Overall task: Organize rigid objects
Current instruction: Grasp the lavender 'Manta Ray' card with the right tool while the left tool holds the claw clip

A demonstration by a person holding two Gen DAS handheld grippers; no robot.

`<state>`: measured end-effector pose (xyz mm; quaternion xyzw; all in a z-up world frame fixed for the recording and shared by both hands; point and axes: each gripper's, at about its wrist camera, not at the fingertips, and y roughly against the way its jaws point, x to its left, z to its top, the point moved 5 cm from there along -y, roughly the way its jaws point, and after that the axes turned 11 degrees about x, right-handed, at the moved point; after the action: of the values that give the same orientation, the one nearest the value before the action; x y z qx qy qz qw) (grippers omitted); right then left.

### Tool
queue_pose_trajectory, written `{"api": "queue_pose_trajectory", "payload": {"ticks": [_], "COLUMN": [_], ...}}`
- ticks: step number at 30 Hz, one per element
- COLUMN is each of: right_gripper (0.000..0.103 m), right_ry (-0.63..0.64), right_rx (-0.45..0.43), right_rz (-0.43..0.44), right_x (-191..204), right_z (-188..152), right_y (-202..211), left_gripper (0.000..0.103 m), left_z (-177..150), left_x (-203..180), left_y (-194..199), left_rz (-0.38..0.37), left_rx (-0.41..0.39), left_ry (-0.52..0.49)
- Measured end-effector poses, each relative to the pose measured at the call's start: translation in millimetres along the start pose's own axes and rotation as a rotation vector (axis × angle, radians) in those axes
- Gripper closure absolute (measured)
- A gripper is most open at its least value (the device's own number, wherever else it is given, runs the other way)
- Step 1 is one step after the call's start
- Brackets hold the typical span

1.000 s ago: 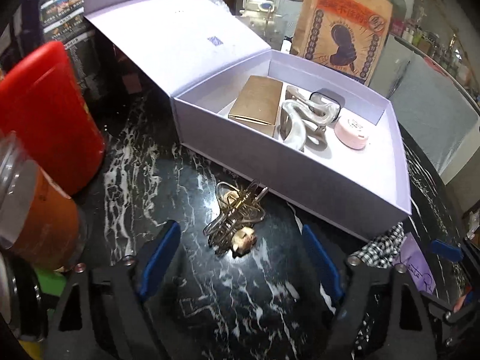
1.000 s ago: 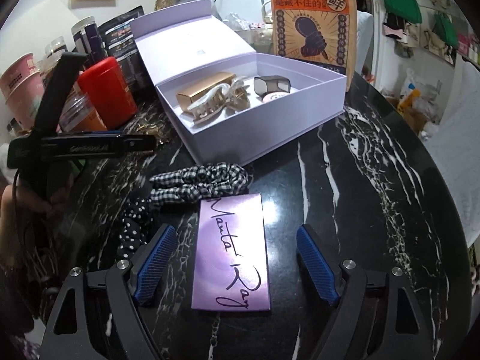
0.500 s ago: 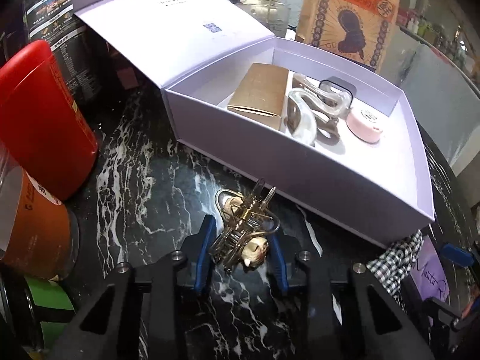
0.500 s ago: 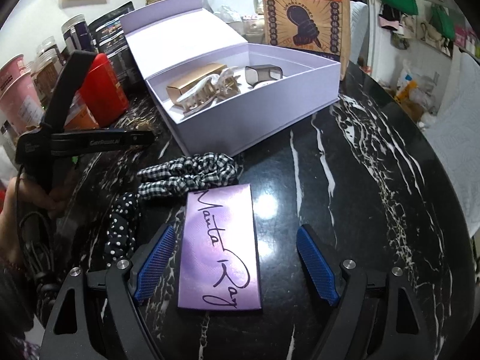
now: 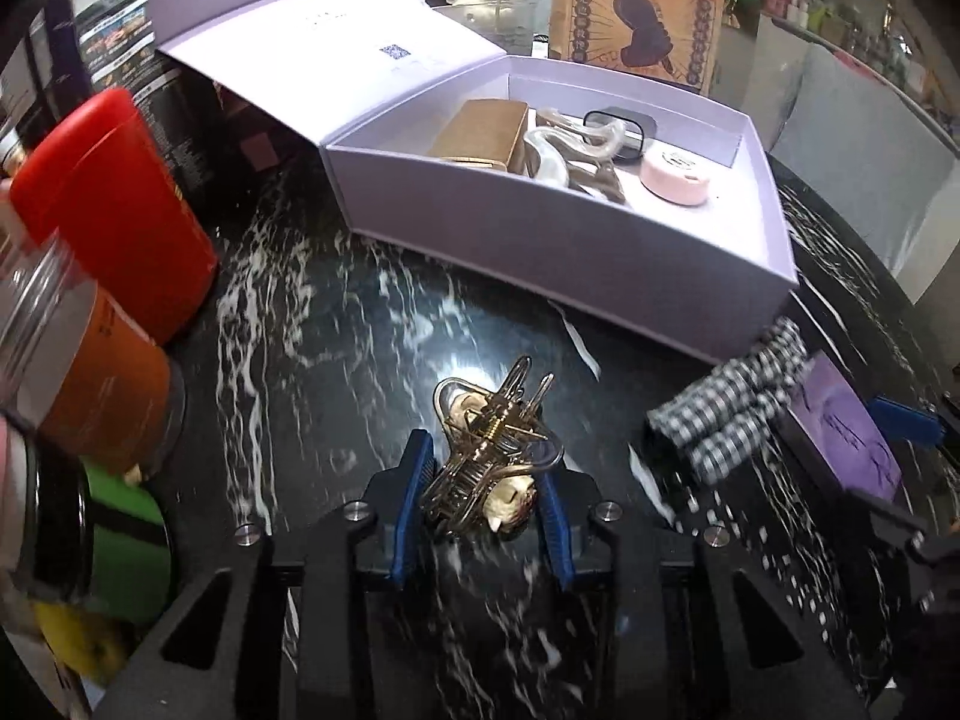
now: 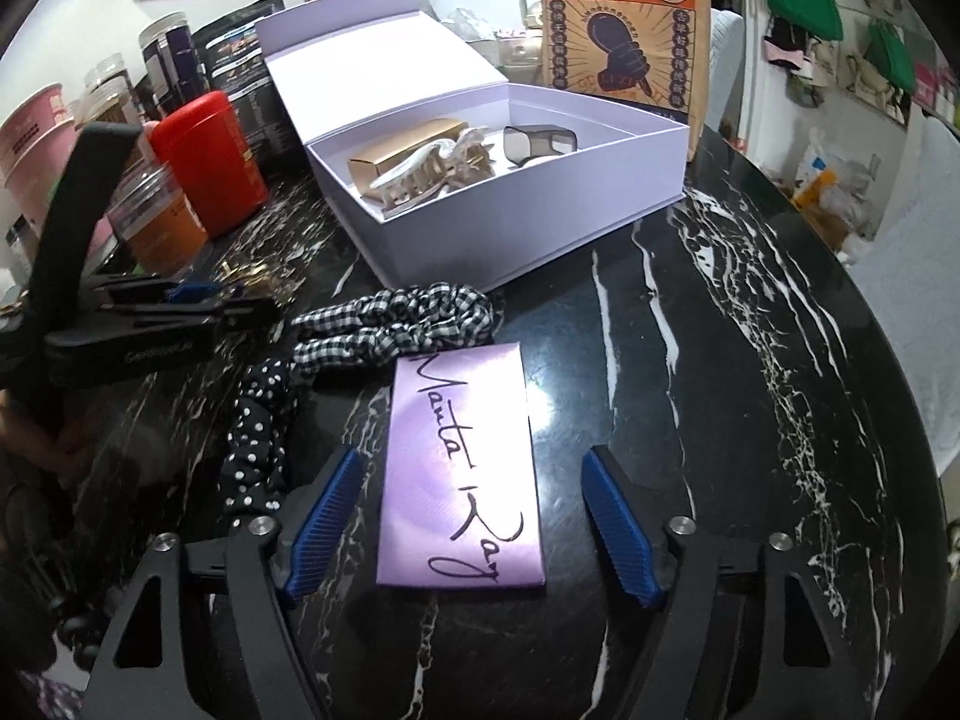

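My left gripper [image 5: 483, 495] is shut on a gold wire hair clip [image 5: 489, 456] with cream ornaments and holds it just above the black marble table, in front of the open lilac box [image 5: 558, 240]. The box holds a gold carton [image 5: 480, 135], a pearly claw clip [image 5: 564, 150], a dark clip and a pink round case [image 5: 675, 177]. My right gripper [image 6: 474, 522] is open, its blue pads on either side of a flat purple case [image 6: 462, 474] with black script that lies on the table. The left gripper also shows in the right wrist view [image 6: 198, 309].
A checked scrunchie [image 6: 396, 324] and a dotted black scrunchie [image 6: 258, 438] lie left of the purple case. A red canister [image 5: 114, 210], an orange jar [image 5: 90, 372] and other jars stand at the left. A brown printed bag [image 6: 624, 24] stands behind the box.
My left gripper closed on the gold hair clip and lifted it back from the box. My right gripper has drawn a little closer over the purple case, still open.
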<state>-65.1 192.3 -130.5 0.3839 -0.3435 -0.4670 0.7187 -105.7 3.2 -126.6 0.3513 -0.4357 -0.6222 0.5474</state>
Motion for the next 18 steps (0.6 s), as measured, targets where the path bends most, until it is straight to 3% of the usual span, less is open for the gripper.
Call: {"api": "queue_pose_trajectory", "payload": {"ticks": [4, 6, 10, 18], "right_gripper": [0.041, 0.051, 0.051, 0.051], "right_ry": [0.010, 0.011, 0.014, 0.003], "right_rx": [0.004, -0.001, 0.001, 0.020], "right_rz": [-0.030, -0.040, -0.047, -0.045], "right_x": [2.9, 4.0, 5.7, 7.2], "right_z": [-1.4, -1.9, -5.2, -19.5], "right_y": [0.2, 0.8, 1.9, 9.6], "left_gripper": [0.069, 0.069, 0.069, 0.069], "left_z": [-10.6, -17.7, -28.8, -50.2], "left_x": [-3.2, -5.3, -8.3, -22.0], "left_y": [4.4, 7.3, 11.7, 22.1], "left_rz": [0.005, -0.014, -0.039, -0.019], "left_rx": [-0.002, -0.006, -0.010, -0.015], "left_ry": [-0.010, -0.015, -0.011, -0.050]}}
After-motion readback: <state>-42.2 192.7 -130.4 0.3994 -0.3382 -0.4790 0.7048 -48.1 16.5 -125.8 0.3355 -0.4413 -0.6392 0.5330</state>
